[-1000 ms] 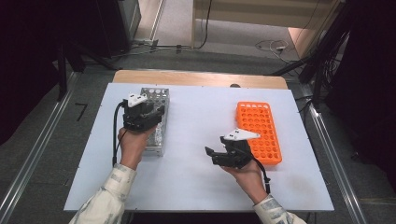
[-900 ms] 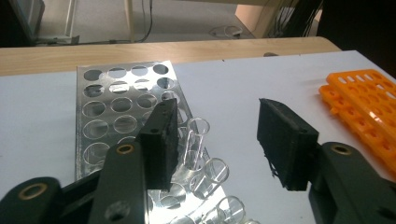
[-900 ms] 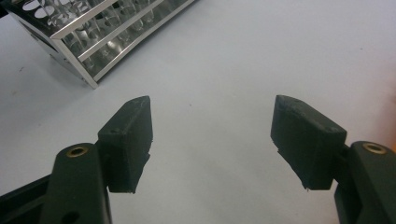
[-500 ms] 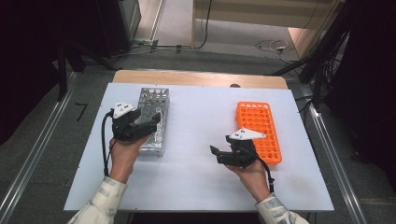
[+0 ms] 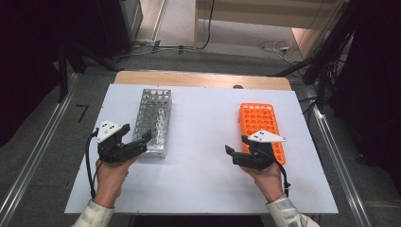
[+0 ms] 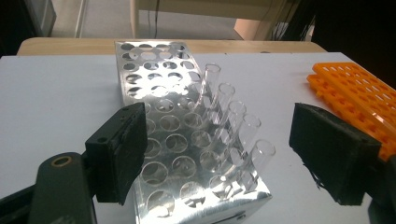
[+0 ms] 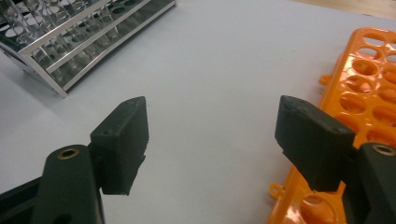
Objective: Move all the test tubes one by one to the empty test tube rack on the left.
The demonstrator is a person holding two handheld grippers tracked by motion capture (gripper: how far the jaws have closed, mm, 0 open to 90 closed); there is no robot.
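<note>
A shiny metal tube rack (image 5: 152, 109) lies left of centre on the white table, with several clear glass tubes (image 6: 236, 122) standing along its right-hand column at the near end. My left gripper (image 5: 137, 132) hovers at the rack's near end, jaws open and empty. In the left gripper view the left gripper (image 6: 218, 140) frames the tubes between its two black pads. An orange plastic rack (image 5: 259, 122) with bare holes lies to the right. My right gripper (image 5: 236, 144) is open and empty just left of the orange rack's near end, and in the right gripper view the right gripper (image 7: 211, 127) spans bare table.
The white table (image 5: 203, 184) has free surface between the two racks and along its near edge. A wooden strip (image 5: 198, 78) borders the far edge. Dark equipment and cables (image 5: 279, 47) lie on the floor beyond.
My left gripper has drawn back toward the person and leftward, from above the metal rack to its near end. The right gripper shifted slightly right.
</note>
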